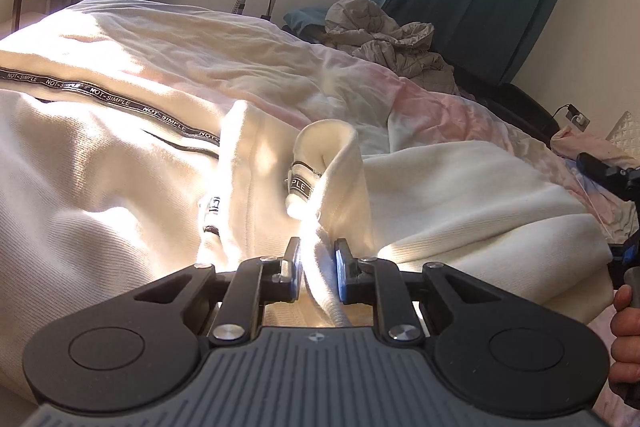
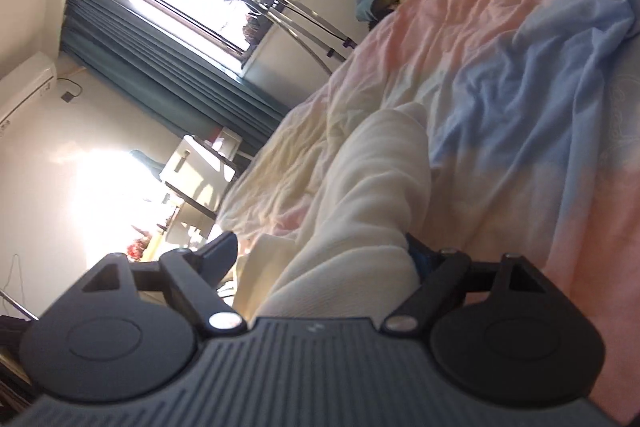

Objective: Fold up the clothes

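Left gripper (image 1: 318,269): jaws pinched on a bunched ridge of the cream garment (image 1: 120,187), cloth squeezed between both pads, near edge. Right gripper (image 2: 320,259): jaws spread wide with a thick roll of the same cream cloth lying between them; far pad hidden under fabric, so can't tell if it actually bites or just cradles.

Garment lies spread on the bed (image 2: 520,107), black printed tape (image 1: 100,95) running across its left part, a cuff or hem end (image 1: 320,163) curled up just beyond the left jaws. Crumpled grey clothes (image 1: 384,35) sit far right, well apart.

Judgement: a fold in hand, stage unclear. To do it well, both grips should hold single edges rather than bunches, keep the cloth taut between them, move both together, lay it flat so the curled end doesn't get trapped inside.
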{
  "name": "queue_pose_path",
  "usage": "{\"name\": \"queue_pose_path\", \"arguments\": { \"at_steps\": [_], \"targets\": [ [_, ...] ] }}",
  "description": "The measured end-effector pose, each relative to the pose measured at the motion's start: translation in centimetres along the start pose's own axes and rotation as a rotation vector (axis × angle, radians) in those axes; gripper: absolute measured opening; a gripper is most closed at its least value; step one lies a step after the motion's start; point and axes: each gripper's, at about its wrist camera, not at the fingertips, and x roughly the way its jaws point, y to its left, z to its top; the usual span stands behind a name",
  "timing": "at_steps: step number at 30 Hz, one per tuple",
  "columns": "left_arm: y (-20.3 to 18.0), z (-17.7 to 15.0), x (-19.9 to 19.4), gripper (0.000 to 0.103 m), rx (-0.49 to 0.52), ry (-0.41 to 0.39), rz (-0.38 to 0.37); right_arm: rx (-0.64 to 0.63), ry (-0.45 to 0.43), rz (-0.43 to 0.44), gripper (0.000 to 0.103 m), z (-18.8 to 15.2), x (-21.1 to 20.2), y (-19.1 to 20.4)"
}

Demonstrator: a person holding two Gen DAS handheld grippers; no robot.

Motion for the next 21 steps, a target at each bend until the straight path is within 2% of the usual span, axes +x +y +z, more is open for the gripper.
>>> {"name": "queue_pose_path", "arguments": {
  "at_steps": [1, 2, 5, 8, 10, 12, 14, 15, 19, 21],
  "targets": [
    [0.2, 0.0, 0.1, 0.02, -0.011, 0.003, 0.0, 0.001, -0.011, 0.042, 0.086, -0.1, -0.2, 0.3],
    [0.3, 0.0, 0.1, 0.02, -0.017, 0.004, -0.003, 0.001, -0.013, 0.048, 0.087, -0.2, -0.2, 0.5],
    [0.2, -0.1, 0.2, 0.02, -0.018, 0.002, -0.009, 0.049, 0.013, -0.085, 0.087, -0.7, 0.4, -0.9],
    [-0.2, -0.3, 0.2, 0.02, -0.005, -0.012, -0.006, 0.188, 0.057, -0.198, 0.085, -1.8, 1.0, -4.1],
    [-0.6, -0.5, -0.1, 0.021, 0.016, -0.043, -0.001, 0.217, 0.076, -0.257, 0.074, -2.2, 1.2, -4.8],
    [-1.0, -0.7, -0.8, 0.025, 0.037, -0.089, 0.001, 0.191, 0.055, -0.294, 0.049, -2.2, 1.0, -4.1],
    [-1.3, -0.9, -1.7, 0.042, 0.043, -0.129, 0.009, 0.173, 0.012, -0.298, 0.034, -1.9, 0.3, -3.1],
    [-1.4, -1.0, -2.3, 0.047, 0.042, -0.154, 0.009, 0.156, -0.007, -0.298, 0.029, -1.7, 0.0, -2.6],
    [-1.9, -0.6, -4.1, 0.066, 0.055, -0.245, 0.041, 0.058, -0.07, -0.281, 0.024, -0.5, -1.5, -0.5],
    [-2.3, 0.3, -3.6, 0.072, 0.063, -0.242, 0.075, 0.009, -0.101, -0.272, 0.024, 0.1, -2.3, 0.6]
  ]
}}
